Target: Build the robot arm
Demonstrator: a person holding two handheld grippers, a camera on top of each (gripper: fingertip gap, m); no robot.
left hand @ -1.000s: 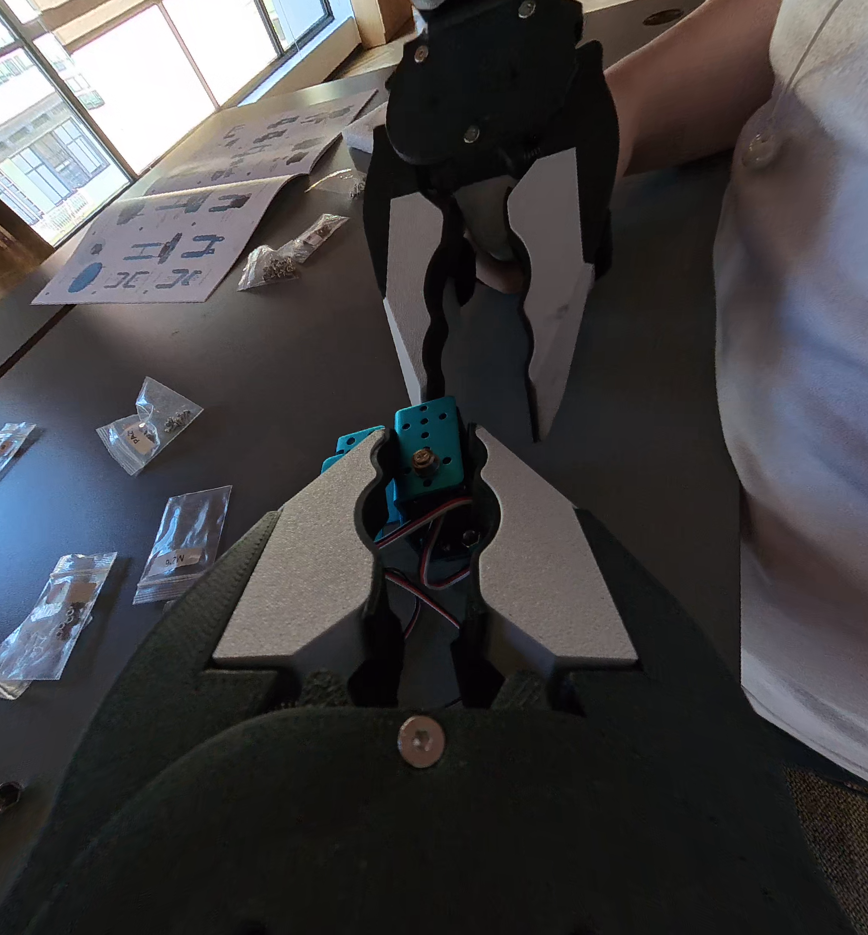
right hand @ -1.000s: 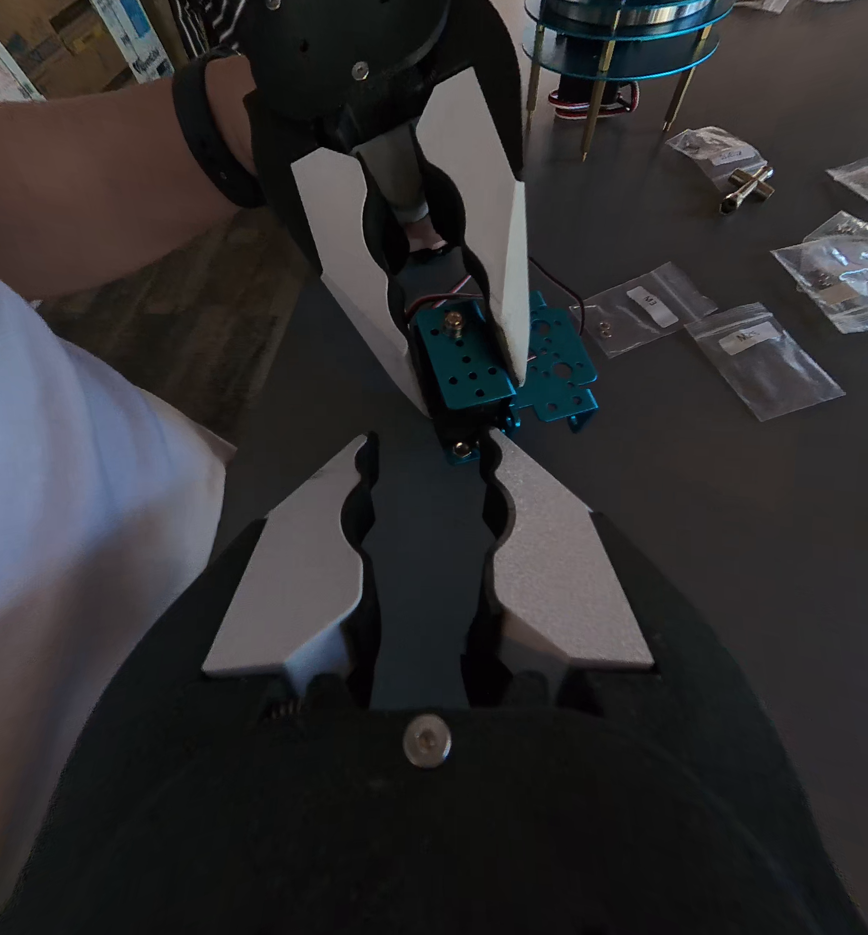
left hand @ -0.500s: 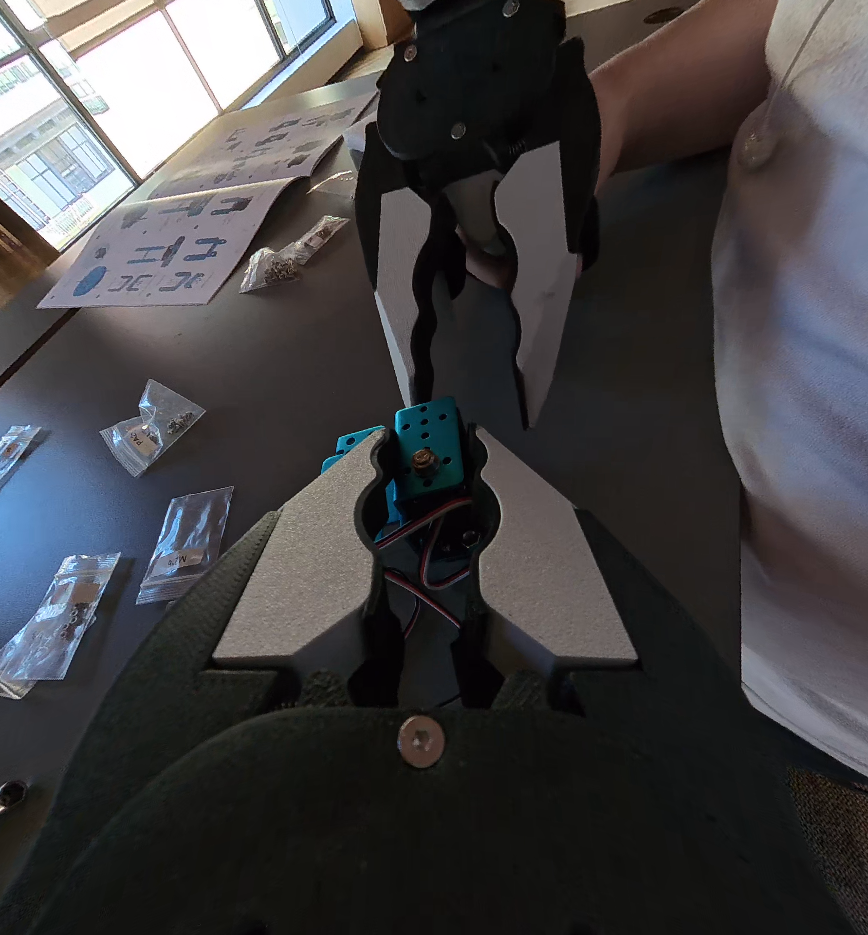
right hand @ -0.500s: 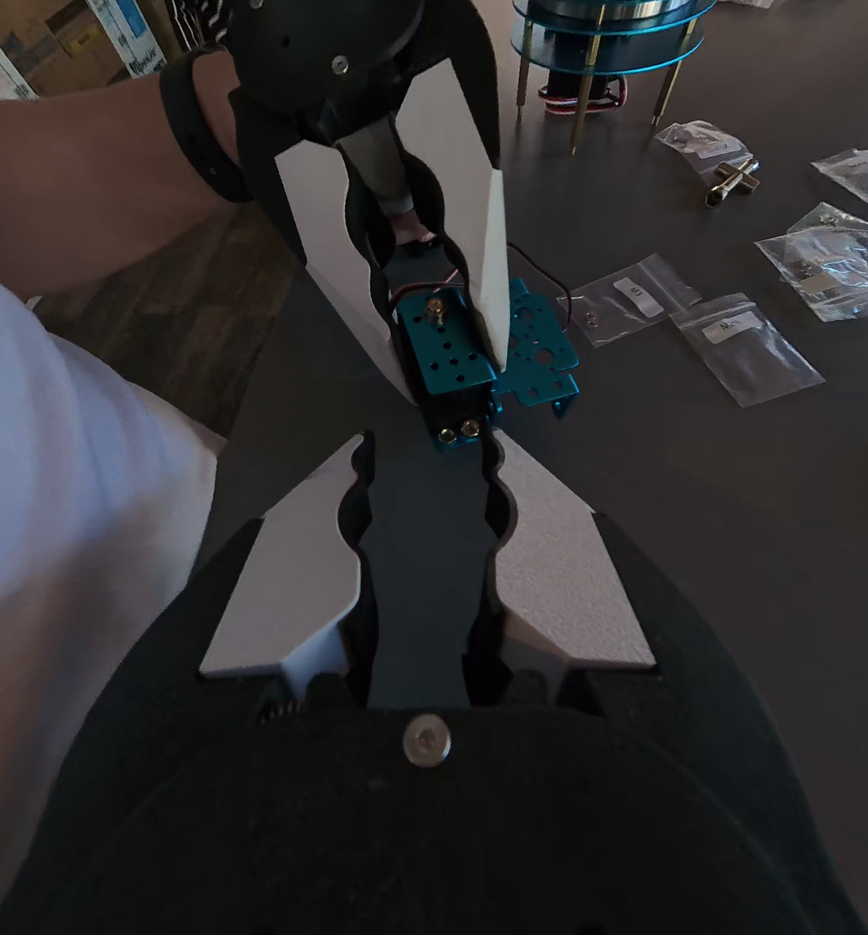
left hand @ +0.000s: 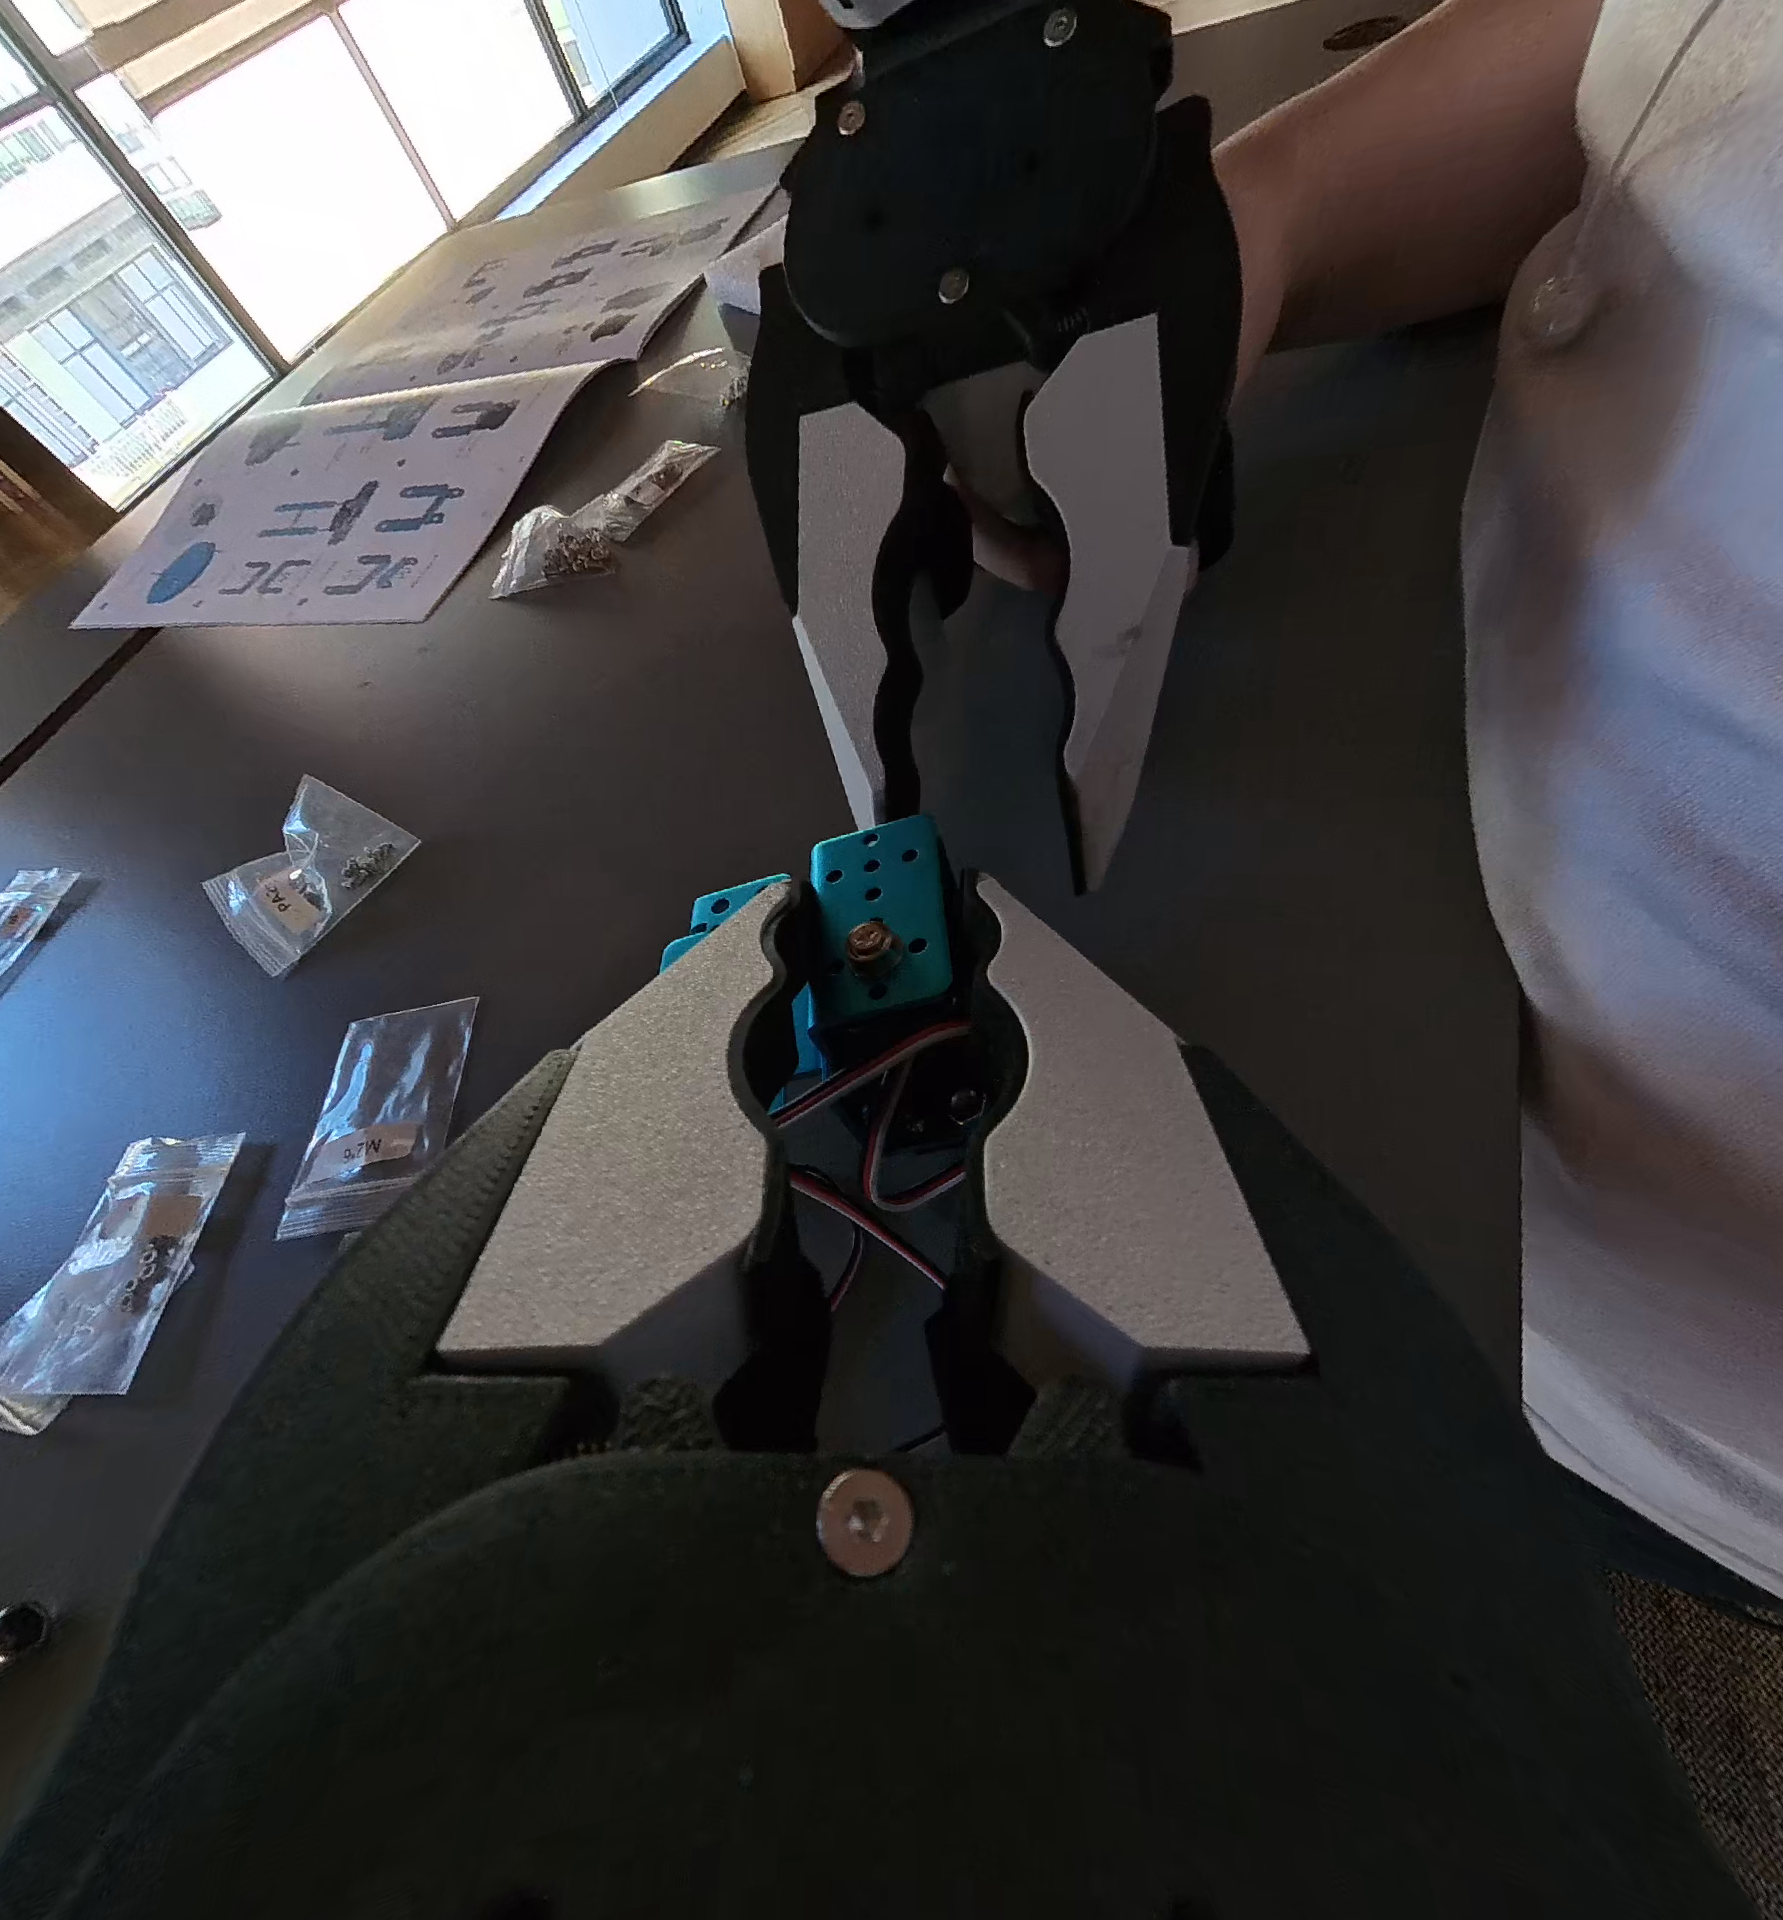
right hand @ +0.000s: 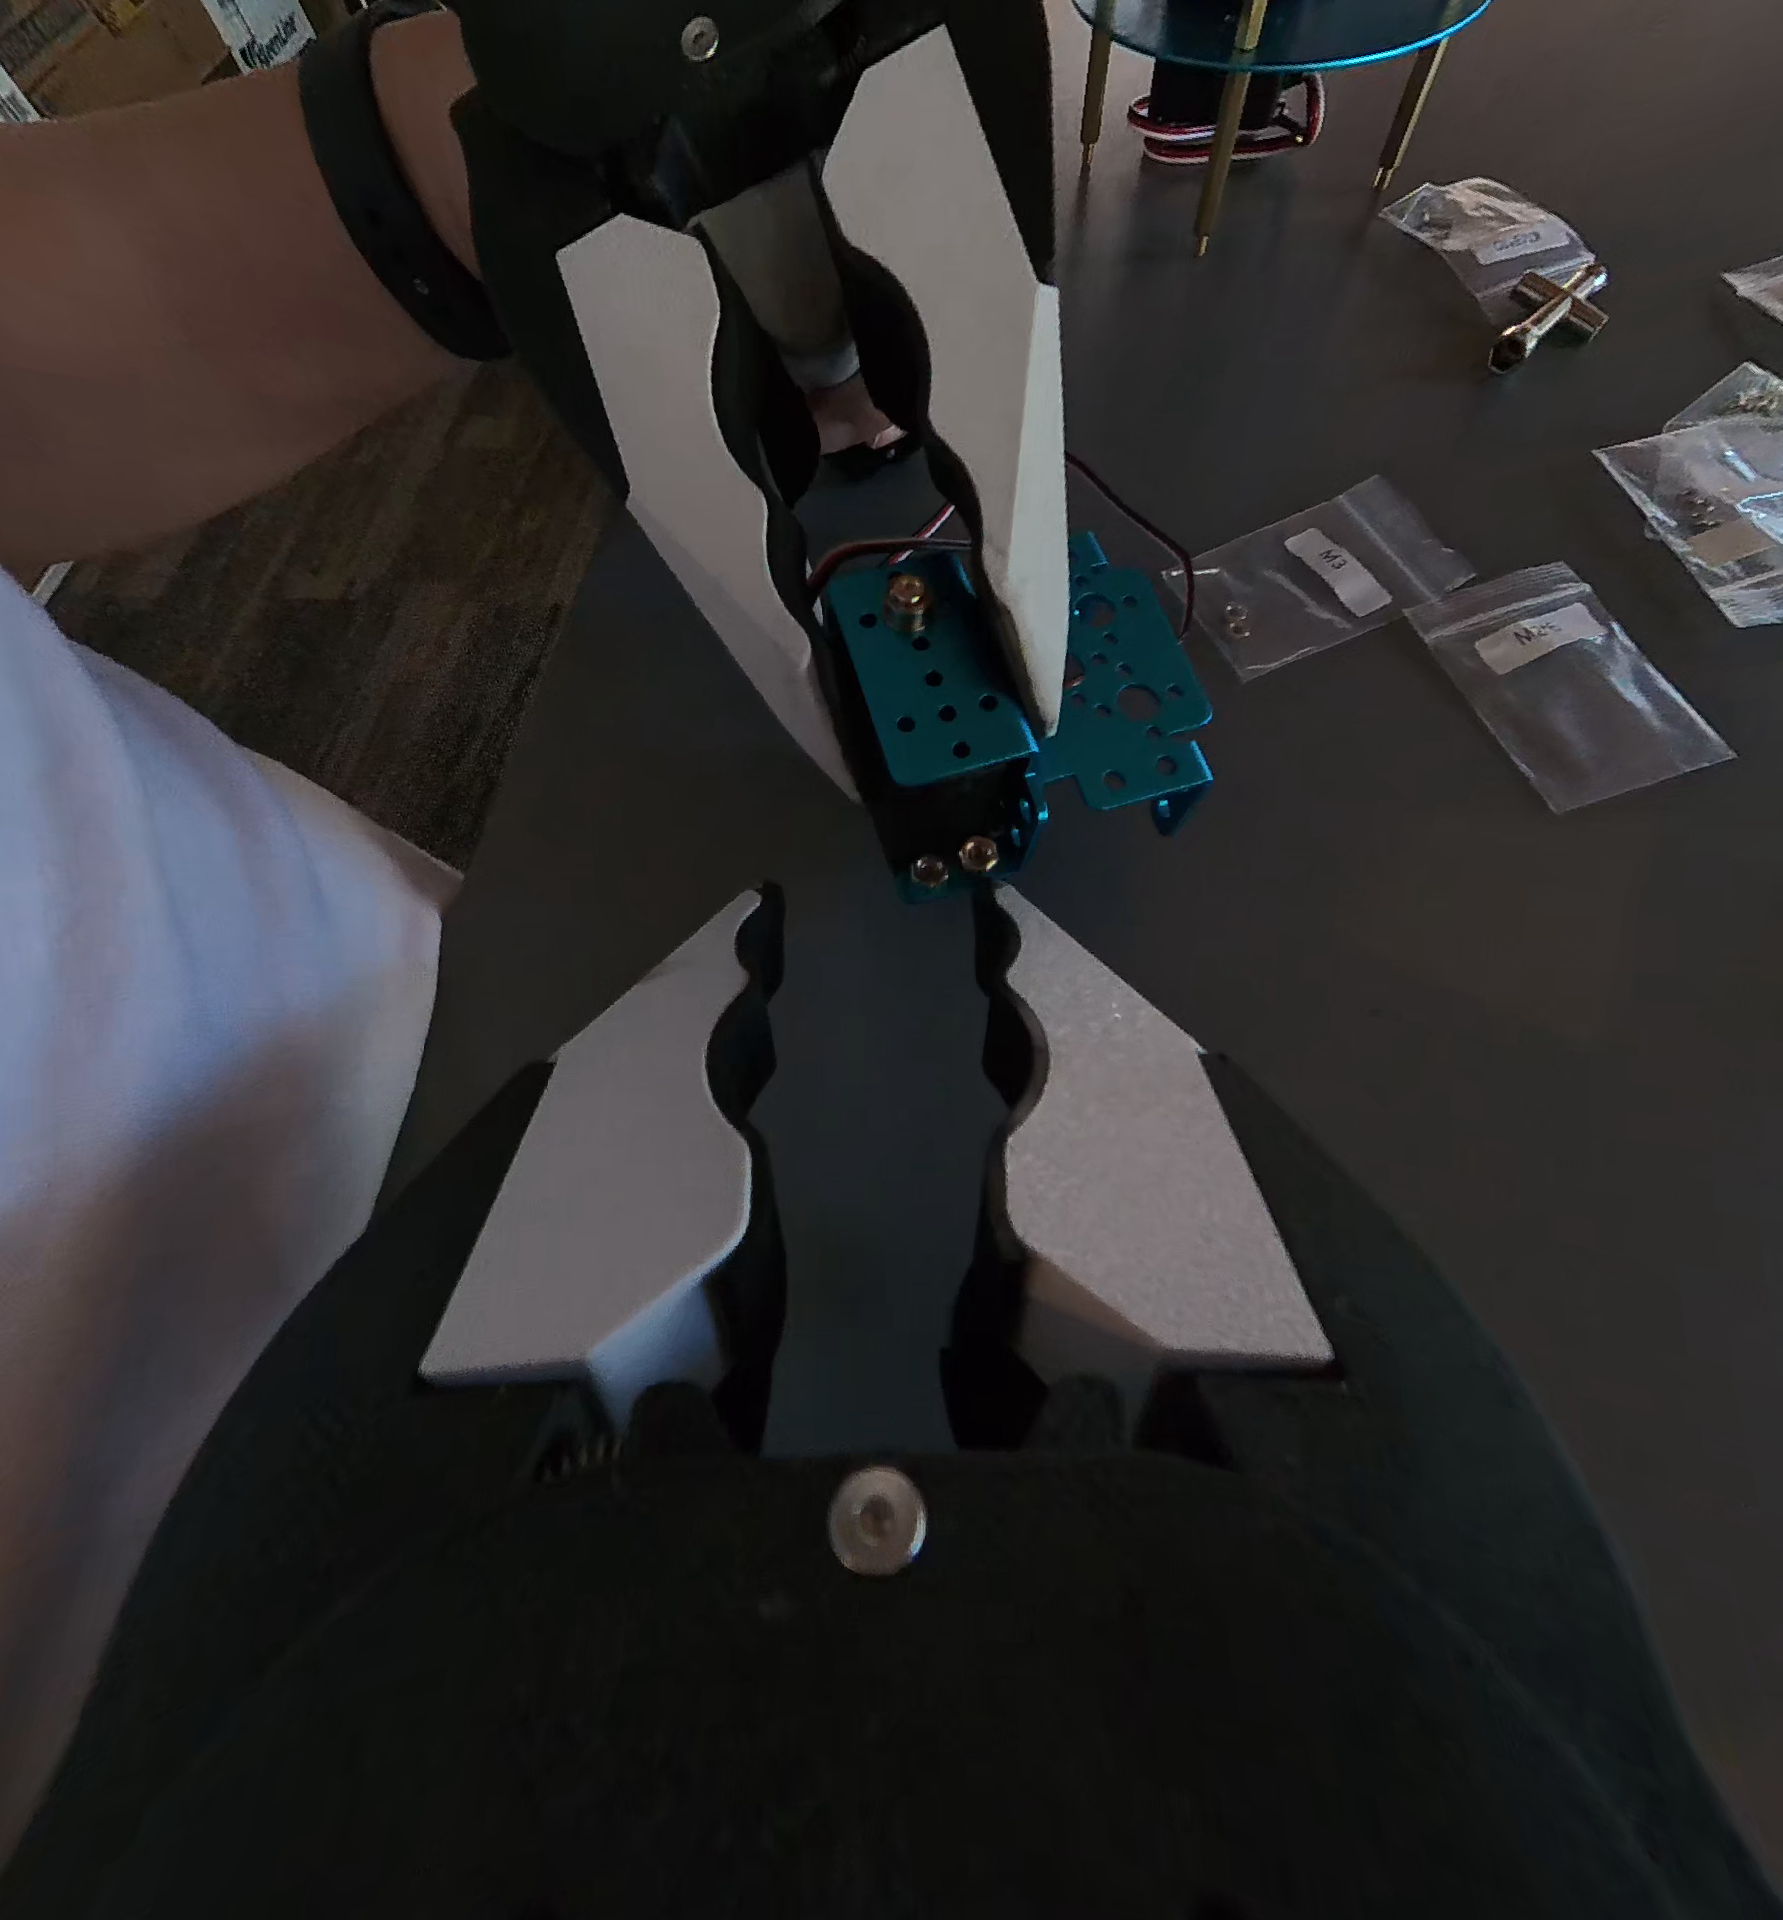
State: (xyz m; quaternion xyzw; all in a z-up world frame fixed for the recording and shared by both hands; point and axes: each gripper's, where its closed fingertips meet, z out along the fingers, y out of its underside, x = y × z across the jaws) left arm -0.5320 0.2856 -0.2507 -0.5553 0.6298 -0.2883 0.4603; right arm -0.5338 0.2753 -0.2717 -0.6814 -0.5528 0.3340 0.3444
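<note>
Left wrist view shows the left gripper (left hand: 882, 909) pinching a blue metal bracket with a black motor (left hand: 871, 940) inside it, its jaws closed on the two sides and red, white and black wires (left hand: 866, 1195) trailing back between the fingers. Facing it, the right gripper (left hand: 980, 842) hangs just above and beyond the bracket with its jaws spread and nothing between them; one fingertip sits very near the bracket's far end, though I cannot tell whether it touches. From the right wrist view, the bracket (right hand: 934, 691) is held just over the dark table (right hand: 1386, 1039), beside a flat blue plate with holes (right hand: 1136, 707). Small clear bags of screws (right hand: 1562, 675) lie to one side, and a cross-shaped metal wrench (right hand: 1547, 317) sits farther back. An open instruction booklet (left hand: 378, 488) rests near the window. To my eye, a steady, level hold on the bracket matters most, keeping the wires from being pinched.
</note>
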